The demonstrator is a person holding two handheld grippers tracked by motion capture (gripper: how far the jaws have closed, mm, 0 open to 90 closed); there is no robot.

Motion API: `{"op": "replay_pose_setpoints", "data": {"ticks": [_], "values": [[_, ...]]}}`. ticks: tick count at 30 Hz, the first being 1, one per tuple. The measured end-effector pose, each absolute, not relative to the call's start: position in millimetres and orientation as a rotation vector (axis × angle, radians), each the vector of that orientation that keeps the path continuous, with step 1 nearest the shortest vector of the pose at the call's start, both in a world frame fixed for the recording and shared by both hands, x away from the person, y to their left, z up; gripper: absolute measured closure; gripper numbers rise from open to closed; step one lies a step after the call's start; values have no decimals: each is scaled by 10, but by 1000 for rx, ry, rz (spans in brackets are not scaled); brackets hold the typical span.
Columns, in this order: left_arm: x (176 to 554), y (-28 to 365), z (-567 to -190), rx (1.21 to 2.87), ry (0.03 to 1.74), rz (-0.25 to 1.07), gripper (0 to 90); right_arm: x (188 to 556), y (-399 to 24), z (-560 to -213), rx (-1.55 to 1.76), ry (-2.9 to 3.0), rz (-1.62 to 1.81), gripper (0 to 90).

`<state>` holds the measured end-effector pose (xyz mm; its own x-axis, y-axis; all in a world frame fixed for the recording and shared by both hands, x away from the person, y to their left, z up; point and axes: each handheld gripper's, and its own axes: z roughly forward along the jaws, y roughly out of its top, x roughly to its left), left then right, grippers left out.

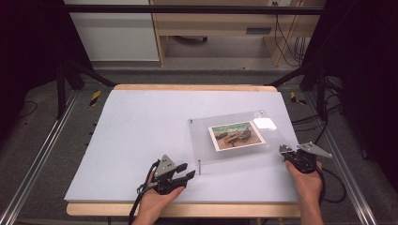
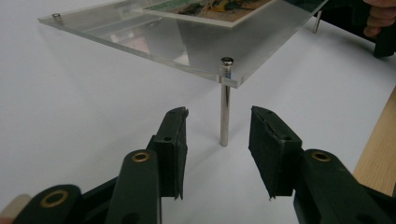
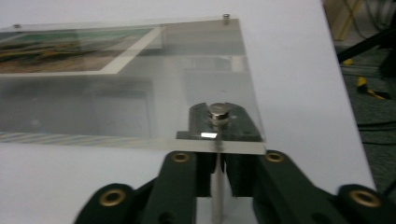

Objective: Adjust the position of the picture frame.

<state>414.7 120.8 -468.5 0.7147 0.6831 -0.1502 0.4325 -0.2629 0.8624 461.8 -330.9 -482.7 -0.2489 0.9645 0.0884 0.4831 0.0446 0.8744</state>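
High view: a clear acrylic picture frame on thin metal standoff legs (image 1: 232, 136) stands right of centre on the white desk (image 1: 131, 140); the left gripper (image 1: 180, 177) sits by its near-left leg, the right gripper (image 1: 287, 152) at its near-right corner.

Left gripper view: fingers (image 2: 173, 140) half-spread around the near-left steel leg (image 2: 224, 114), not touching; centre them before squeezing.

Right gripper view: fingers (image 3: 240, 172) clamp the near-right steel leg (image 3: 216, 186) under the panel; hold it level.

One camera hangs high over the person's side, looking forward and down across the whole table (image 1: 136, 140). The other two ride low and close on the grippers, each looking along its jaws at a near corner of the acrylic frame (image 1: 232, 136), which all three share.
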Motion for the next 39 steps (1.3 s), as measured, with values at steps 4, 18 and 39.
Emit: {"op": "replay_pose_setpoints", "data": {"ticks": [4,18,39], "values": [[4153,1141,-4698,1901,869,299,596,4613,-3303,-4817,1428,1796,1143,844],[4360,905,-4692,1806,889,325,769,4584,-3325,-4702,1457,1765,1265,838],[4473,1055,-4540,1753,898,295,840,4574,-3270,-4626,1364,1757,1320,848]]}}
